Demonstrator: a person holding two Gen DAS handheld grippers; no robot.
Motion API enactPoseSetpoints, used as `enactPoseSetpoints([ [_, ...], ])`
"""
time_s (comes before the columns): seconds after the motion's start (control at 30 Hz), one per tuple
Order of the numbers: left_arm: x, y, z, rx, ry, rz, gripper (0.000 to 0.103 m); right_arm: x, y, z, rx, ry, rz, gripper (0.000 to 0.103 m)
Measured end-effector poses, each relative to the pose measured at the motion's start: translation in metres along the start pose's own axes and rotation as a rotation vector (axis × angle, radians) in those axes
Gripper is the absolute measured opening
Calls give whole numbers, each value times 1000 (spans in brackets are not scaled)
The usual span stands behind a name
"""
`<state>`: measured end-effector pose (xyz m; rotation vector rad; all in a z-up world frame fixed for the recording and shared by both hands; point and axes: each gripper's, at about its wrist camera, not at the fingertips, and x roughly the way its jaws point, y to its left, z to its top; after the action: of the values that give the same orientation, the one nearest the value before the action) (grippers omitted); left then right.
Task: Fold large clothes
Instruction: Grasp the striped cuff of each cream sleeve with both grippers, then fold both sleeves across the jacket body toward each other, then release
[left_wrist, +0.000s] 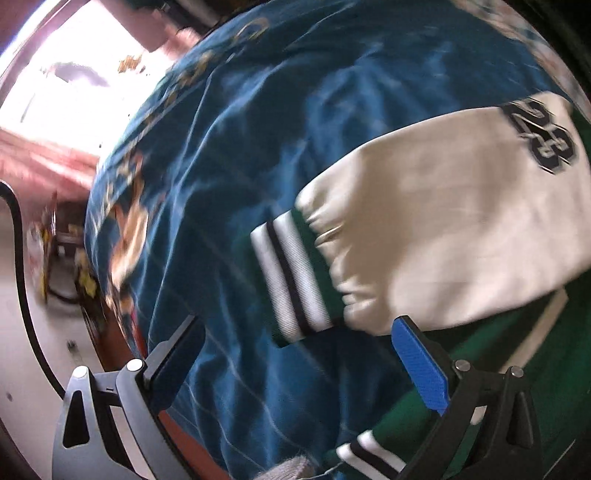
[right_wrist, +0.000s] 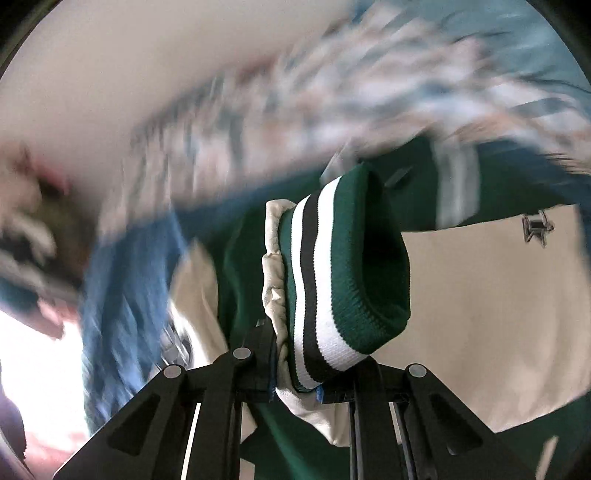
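— What do the right tongs (right_wrist: 295, 384) hold?

— The ribbed green cuff with white and black stripes (right_wrist: 332, 280) of a green-and-cream varsity jacket (right_wrist: 480, 314), pinched between the closed fingers, the cuff sticking out ahead of them.

— And the left tongs (left_wrist: 295, 354)?

— Spread wide, gripping nothing. The jacket's other cream sleeve (left_wrist: 443, 229), numbered 23, lies just ahead, toward the blue-padded finger (left_wrist: 421, 365), on a rumpled blue patterned bedspread (left_wrist: 277, 129).
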<state>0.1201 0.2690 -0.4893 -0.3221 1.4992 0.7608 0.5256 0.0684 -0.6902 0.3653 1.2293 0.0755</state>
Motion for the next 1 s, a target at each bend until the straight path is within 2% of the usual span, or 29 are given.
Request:
enactPoseSetpoints([
  [0.03, 5, 7, -2, -20, 13, -19, 103, 44, 22, -4, -61, 104, -17, 23],
  [0.07, 7, 12, -3, -38, 27, -38, 103, 57, 37, -5, -86, 165, -11, 30],
  [0.1, 10, 17, -4, -59, 40, -68, 103, 83, 49, -14, -101, 242, 27, 47],
  [0.17, 14, 26, -6, -90, 65, -124, 103, 91, 55, -22, -84, 249, 108, 66],
  [0.27, 27, 37, -8, -194, 145, -270, 103, 66, 46, -40, -30, 205, 178, 68],
  [0.33, 45, 42, -7, -344, 235, -421, 103, 48, 34, -52, 20, 192, 178, 69],
  [0.43, 66, 36, -3, -522, 295, -618, 102, 17, 5, -67, 120, 197, 154, 69],
  [0.47, 72, 30, 1, -561, 302, -654, 102, 3, -13, -74, 157, 209, 139, 69],
  [0.5, 78, 22, 9, -592, 293, -659, 101, 5, -18, -77, 177, 214, 129, 69],
  [0.53, 80, 16, 18, -600, 270, -632, 97, -1, -25, -76, 191, 217, 117, 69],
  [0.57, 81, 14, 25, -593, 244, -587, 84, -7, -34, -84, 207, 222, 96, 69],
  [0.6, 78, 10, 38, -574, 202, -516, 77, 1, -34, -88, 217, 227, 83, 69],
  [0.63, 71, 7, 57, -540, 135, -437, 60, -17, -43, -88, 221, 228, 80, 69],
  [0.67, 65, 6, 69, -511, 93, -391, 28, -23, -47, -89, 223, 227, 71, 69],
  [0.7, 57, 6, 87, -467, 38, -334, 22, -34, -53, -87, 217, 226, 63, 69],
  [0.73, 47, 8, 107, -427, -14, -308, 18, -38, -50, -81, 198, 227, 59, 69],
  [0.83, 14, 21, 172, -335, -172, -274, 16, -64, -38, -67, 108, 238, 40, 69],
  [0.9, -5, 30, 207, -292, -246, -262, 15, -56, -10, -57, 23, 237, 33, 69],
  [1.0, -31, 38, 265, -235, -330, -251, 15, -28, 53, -42, -174, 197, -32, 69],
])
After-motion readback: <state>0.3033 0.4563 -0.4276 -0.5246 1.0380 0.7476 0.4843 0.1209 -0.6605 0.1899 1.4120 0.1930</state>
